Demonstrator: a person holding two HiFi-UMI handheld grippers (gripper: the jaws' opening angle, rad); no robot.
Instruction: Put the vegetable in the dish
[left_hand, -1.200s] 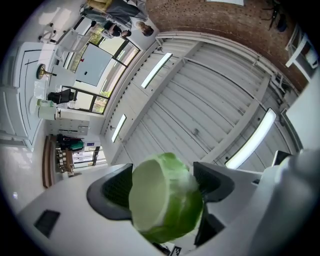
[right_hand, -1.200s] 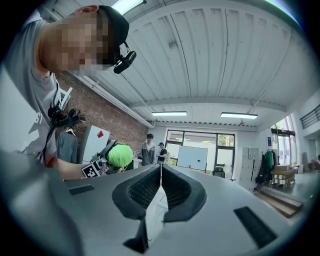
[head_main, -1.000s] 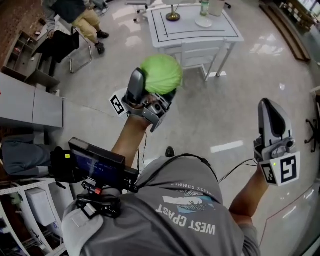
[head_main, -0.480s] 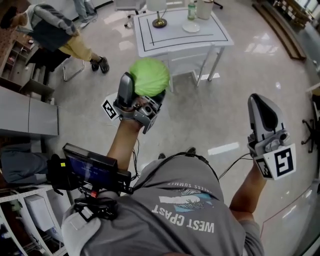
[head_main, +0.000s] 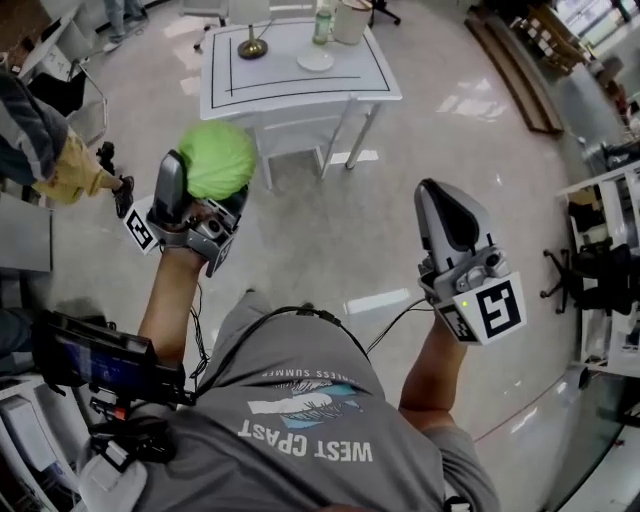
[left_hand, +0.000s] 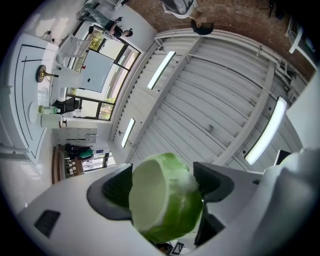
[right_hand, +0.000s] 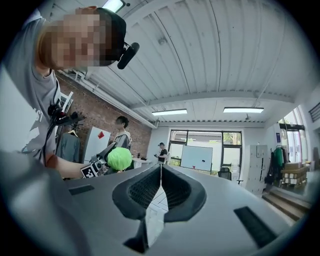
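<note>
- my left hand-held gripper is clamped on the cabbage, with one jaw pressed to each side of it.
- in the left gripper view the cabbage fills the gap between the jaws, its pale flat face turned toward the camera.
- the cabbage is up in the air over the floor and touches nothing but those two jaws.
- my right hand-held gripper has its jaws pressed together tip to tip, with nothing between them.
- it is held up well apart from the left one, to its right.
- the counter stands ahead of the left hand-held gripper and a little to its right, well apart from it.
- the dish lies on the counter's far part, well ahead of the cabbage.
- a bottle stands just beyond the dish, a white jug is to the right of the bottle, and a brass stand is left of the dish.
</note>
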